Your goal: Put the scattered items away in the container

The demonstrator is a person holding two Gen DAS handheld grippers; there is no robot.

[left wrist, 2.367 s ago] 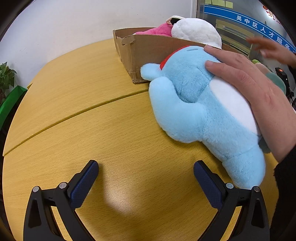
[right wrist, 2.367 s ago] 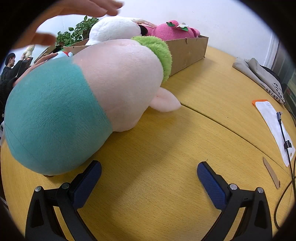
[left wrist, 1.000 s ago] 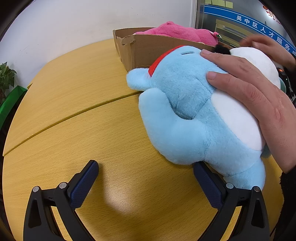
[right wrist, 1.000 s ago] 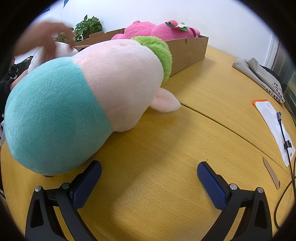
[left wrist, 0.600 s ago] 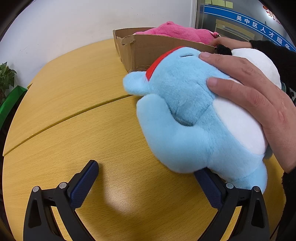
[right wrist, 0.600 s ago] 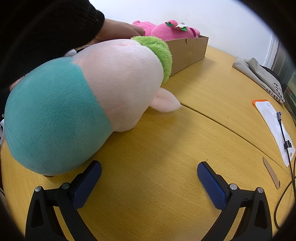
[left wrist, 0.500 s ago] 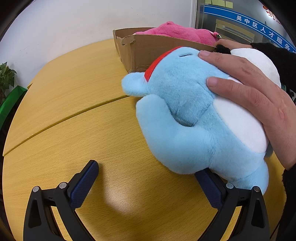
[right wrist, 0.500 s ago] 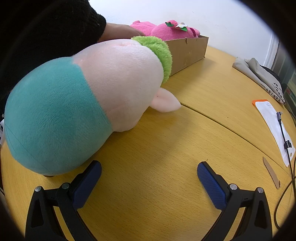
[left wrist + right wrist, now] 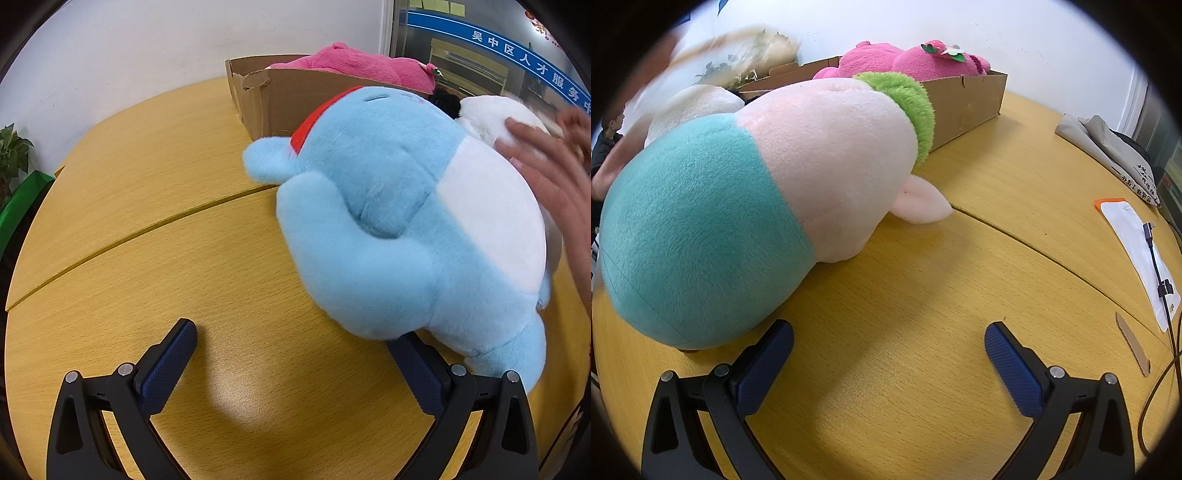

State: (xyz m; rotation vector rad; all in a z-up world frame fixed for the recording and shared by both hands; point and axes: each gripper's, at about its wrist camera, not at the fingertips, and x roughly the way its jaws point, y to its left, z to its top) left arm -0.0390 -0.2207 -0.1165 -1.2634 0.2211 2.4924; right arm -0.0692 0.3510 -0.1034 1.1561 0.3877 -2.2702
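A light blue plush with a white belly and red collar (image 9: pixel 388 221) lies on the yellow table in the left wrist view, just ahead and right of my open, empty left gripper (image 9: pixel 295 354); its lower edge overlaps the right finger. A white plush (image 9: pixel 491 114) lies behind it. A cardboard box (image 9: pixel 280 99) at the back holds a pink plush (image 9: pixel 354 66). In the right wrist view a pink-and-teal plush with a green collar (image 9: pixel 757 199) lies ahead and left of my open, empty right gripper (image 9: pixel 888 345). The box (image 9: pixel 964 103) and pink plush (image 9: pixel 908 61) stand behind it.
A bare hand (image 9: pixel 550 173) hovers blurred at the right of the blue plush. A white packet with a cable (image 9: pixel 1141 247), a cardboard strip (image 9: pixel 1132 343) and a grey bag (image 9: pixel 1108 151) lie at the table's right. A plant (image 9: pixel 11 158) stands at the far left.
A person's hand took the white plush out of the box and laid it on the table, and pushed the blue plush left toward my left gripper. The hand has now lifted off. Both grippers stayed still.
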